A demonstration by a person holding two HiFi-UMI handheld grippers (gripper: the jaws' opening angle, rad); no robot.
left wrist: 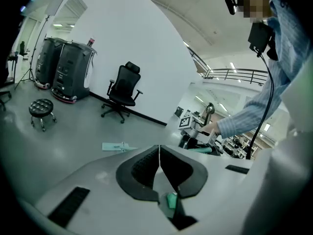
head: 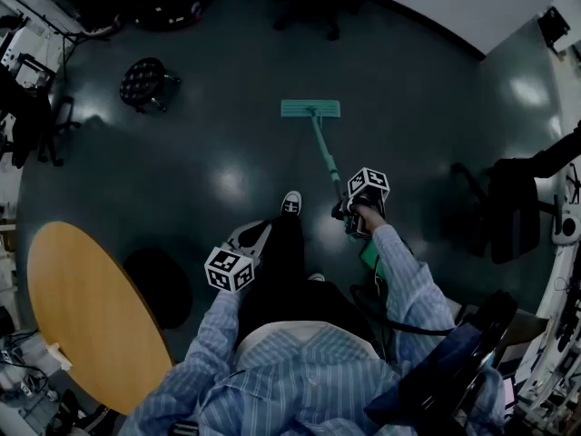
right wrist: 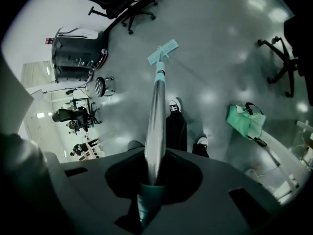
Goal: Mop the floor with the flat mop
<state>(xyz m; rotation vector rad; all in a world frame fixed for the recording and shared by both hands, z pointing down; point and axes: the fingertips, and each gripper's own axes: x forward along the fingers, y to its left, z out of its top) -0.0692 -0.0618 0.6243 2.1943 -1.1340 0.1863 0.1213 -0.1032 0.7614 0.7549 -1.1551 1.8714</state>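
Grips the silvery pole [right wrist: 156, 111] of the teal flat mop [head: 310, 109] with the right tongs [head: 346, 210], shut around it near its upper end. Carries the left tongs [left wrist: 159, 156] pressed together on nothing, low by the left leg and well apart from the pole. Rests the mop head flat on the glossy dark grey floor [head: 218, 153], well ahead of the white sneaker [head: 290, 203]. Runs the long axis from that head straight back and up into the right tongs, leaning slightly leftward as it goes out. Judging from this, calls for a push or pull along that same line, driven from the right side. Would need a reach rightward and forward to bring the left tongs onto the pole.
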